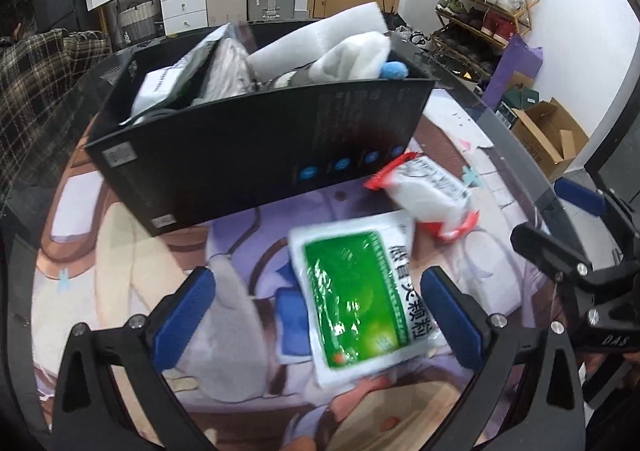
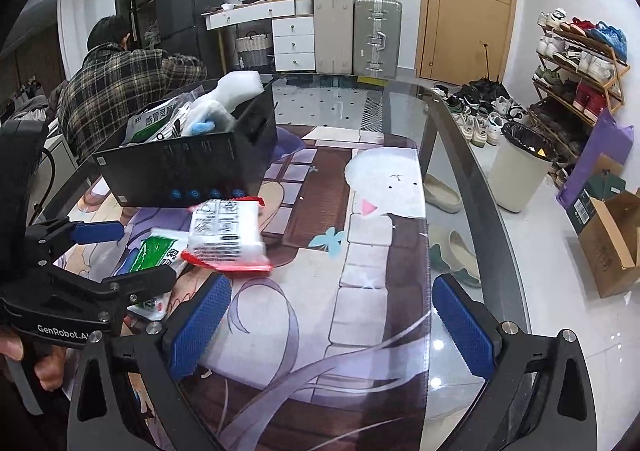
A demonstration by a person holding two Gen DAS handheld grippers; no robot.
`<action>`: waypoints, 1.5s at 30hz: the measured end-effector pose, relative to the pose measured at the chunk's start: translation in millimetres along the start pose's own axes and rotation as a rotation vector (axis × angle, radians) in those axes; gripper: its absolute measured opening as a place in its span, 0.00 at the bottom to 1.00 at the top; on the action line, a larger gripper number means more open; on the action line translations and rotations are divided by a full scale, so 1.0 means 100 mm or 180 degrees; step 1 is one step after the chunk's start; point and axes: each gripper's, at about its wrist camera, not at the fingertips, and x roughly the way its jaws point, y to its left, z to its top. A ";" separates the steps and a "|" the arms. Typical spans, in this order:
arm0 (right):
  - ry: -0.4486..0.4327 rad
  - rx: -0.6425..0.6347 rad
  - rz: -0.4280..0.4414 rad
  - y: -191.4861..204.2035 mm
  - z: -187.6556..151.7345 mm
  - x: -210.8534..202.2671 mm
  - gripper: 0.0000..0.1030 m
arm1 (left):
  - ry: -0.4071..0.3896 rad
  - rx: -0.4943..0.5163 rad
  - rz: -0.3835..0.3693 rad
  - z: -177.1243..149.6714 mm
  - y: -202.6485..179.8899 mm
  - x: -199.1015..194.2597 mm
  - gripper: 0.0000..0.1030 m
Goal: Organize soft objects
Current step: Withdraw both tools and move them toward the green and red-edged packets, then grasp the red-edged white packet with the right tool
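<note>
A black box (image 1: 256, 139) stands on the printed mat and holds white foam, packets and a blue plush; it also shows in the right wrist view (image 2: 192, 167). A green and white packet (image 1: 356, 295) lies on the mat between the open fingers of my left gripper (image 1: 320, 311). A white packet with red ends (image 1: 428, 191) lies just beyond it, next to the box, and shows in the right wrist view (image 2: 228, 239). My right gripper (image 2: 332, 323) is open and empty over the mat, to the right of both packets. The green packet (image 2: 154, 255) sits behind the left gripper there.
The mat (image 2: 360, 251) covers a round glass table (image 2: 472, 187). A person in a plaid shirt (image 2: 120, 91) sits behind the box. A white bin (image 2: 520, 167), shoes, a shoe rack (image 2: 580, 63) and cardboard boxes (image 2: 612, 239) stand on the floor at the right.
</note>
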 end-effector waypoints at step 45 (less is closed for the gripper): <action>0.0344 -0.0562 0.0563 0.41 0.30 0.76 0.54 | -0.0002 0.0289 0.0141 -0.18 0.12 0.03 1.00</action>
